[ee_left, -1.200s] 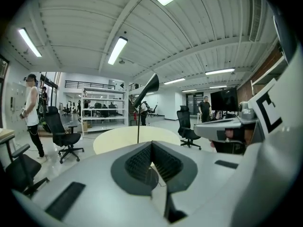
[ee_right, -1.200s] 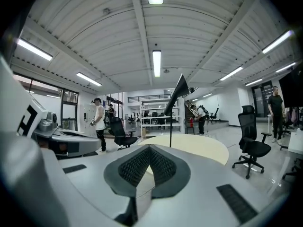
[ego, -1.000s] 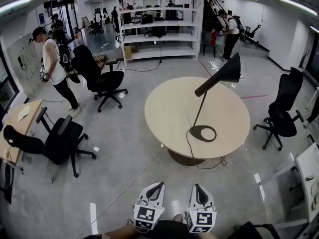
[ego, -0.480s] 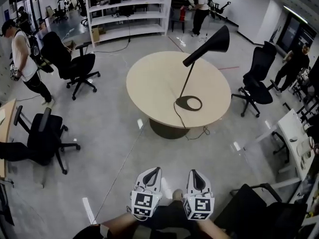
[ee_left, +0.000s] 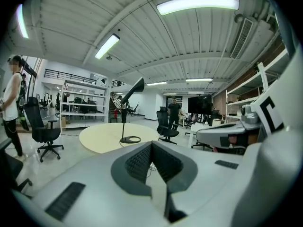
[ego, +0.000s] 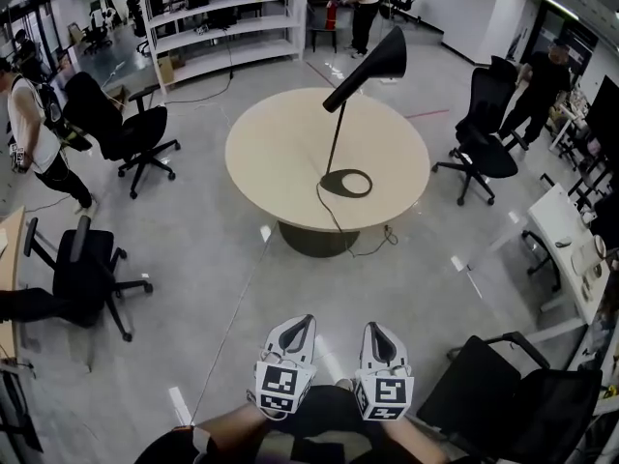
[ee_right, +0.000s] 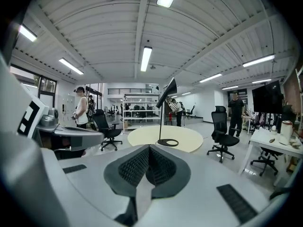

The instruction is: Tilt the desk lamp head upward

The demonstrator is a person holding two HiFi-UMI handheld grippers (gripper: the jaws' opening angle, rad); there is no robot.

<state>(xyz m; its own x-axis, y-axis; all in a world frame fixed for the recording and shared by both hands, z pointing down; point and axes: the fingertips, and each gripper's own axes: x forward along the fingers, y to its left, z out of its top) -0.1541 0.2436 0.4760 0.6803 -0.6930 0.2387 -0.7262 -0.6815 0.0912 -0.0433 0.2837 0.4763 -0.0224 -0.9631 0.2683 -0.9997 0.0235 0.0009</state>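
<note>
A black desk lamp [ego: 335, 133] stands on the round beige table [ego: 276, 153]. It has a ring base [ego: 346, 183], a thin stem, and a cone head [ego: 372, 66] that slopes down to the left. Both grippers hang far short of the table, over the floor near my body. My left gripper [ego: 301, 321] and right gripper [ego: 376, 327] sit side by side, each shut on nothing. The lamp [ee_left: 131, 92] appears small and distant beyond the left gripper [ee_left: 151, 146]. The lamp [ee_right: 166, 92] is equally far beyond the right gripper [ee_right: 149, 149].
Black office chairs stand left of the table [ego: 131, 129], near left [ego: 82, 269], right [ego: 484, 148] and close at my right [ego: 503, 394]. The lamp's cable [ego: 360, 245] drops off the table's front. There are white shelves [ego: 222, 17], a desk [ego: 571, 249] and several people.
The table and lamp have shifted up and to the left in the head view. Both grippers stay shut, low and side by side. The lamp head's tilt looks the same.
</note>
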